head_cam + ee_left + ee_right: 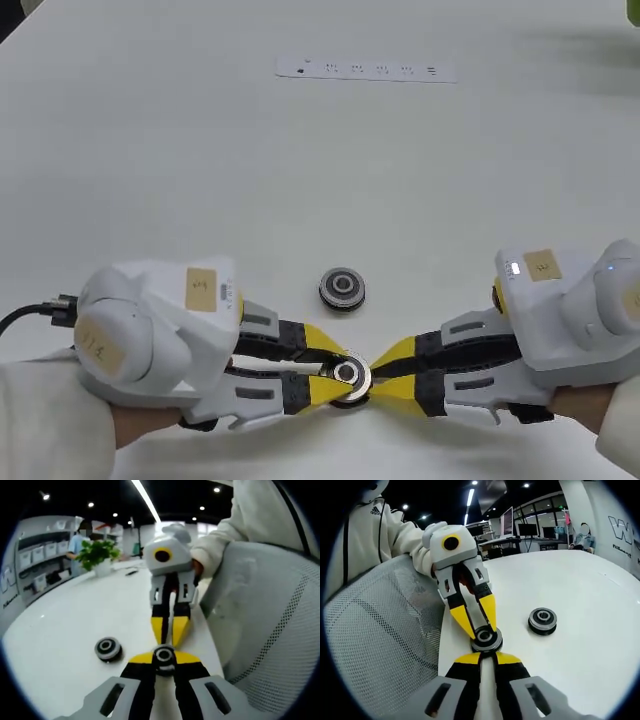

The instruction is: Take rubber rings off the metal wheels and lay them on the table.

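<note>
The left gripper (334, 373) is squeezing a small metal wheel (347, 375) at the near edge of the desk (300, 180). The right gripper (377, 372), almost closed, is pinching its rubber ring (495, 644), probably soft and stretchy, at the rim.

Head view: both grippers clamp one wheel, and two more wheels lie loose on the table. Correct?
Not quite. The left gripper and right gripper do clamp the held wheel, but one loose wheel, not two, lies on the table. The head view shows it.
</note>
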Demonstrator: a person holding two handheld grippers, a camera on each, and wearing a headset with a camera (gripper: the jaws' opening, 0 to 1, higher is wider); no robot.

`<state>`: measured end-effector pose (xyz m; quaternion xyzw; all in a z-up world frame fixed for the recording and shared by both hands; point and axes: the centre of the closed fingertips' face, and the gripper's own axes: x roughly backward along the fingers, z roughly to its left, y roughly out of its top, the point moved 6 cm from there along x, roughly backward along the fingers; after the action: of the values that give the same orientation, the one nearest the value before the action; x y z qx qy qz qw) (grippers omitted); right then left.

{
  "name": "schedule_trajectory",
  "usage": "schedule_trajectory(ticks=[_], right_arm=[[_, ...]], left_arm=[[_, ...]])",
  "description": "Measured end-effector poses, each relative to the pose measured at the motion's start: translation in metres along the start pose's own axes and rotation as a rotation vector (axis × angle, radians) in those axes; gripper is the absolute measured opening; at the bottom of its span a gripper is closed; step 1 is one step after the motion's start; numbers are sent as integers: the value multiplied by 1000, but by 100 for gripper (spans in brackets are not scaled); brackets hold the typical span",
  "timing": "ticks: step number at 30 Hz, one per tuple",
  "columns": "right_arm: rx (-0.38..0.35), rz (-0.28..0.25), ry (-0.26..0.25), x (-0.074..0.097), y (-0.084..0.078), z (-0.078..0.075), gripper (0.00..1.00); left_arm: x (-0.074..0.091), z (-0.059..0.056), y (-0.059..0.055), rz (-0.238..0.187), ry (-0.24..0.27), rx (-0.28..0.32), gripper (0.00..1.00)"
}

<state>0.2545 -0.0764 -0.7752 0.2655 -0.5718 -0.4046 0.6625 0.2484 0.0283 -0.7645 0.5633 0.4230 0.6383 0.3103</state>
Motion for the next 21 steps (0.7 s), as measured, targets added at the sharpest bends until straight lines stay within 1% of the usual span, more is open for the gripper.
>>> schedule_trajectory(ticks=[2, 3, 5, 10, 12, 14, 15, 19, 20, 21], right_arm=[[8, 4, -2, 0, 0, 0, 6], [4, 5, -3, 0, 0, 0, 6], [-27, 3, -6, 0, -1, 0, 3], [-22, 10, -29, 0, 0, -1, 0], [-32, 11, -36, 0, -1, -1, 0], [-79, 8, -43, 0, -1, -2, 0], [-89, 7, -44, 1, -1, -3, 0], [-210, -11, -39, 3, -2, -4, 0], [-226, -15, -39, 3, -3, -5, 0], [-226, -17, -39, 3, -3, -6, 0]], left_arm=[[0, 0, 0, -2, 1, -1, 14], [0, 0, 0, -2, 1, -1, 14], [0, -1, 0, -4, 3, 2, 14], [1, -1, -1, -11, 4, 2, 14], [1, -1, -1, -11, 4, -1, 14], [1, -2, -1, -12, 5, -4, 14], [1, -2, -1, -13, 6, -3, 14], [1, -2, -1, -10, 7, -9, 14], [1, -3, -1, -9, 7, -10, 14], [1, -3, -1, -9, 7, -11, 14]])
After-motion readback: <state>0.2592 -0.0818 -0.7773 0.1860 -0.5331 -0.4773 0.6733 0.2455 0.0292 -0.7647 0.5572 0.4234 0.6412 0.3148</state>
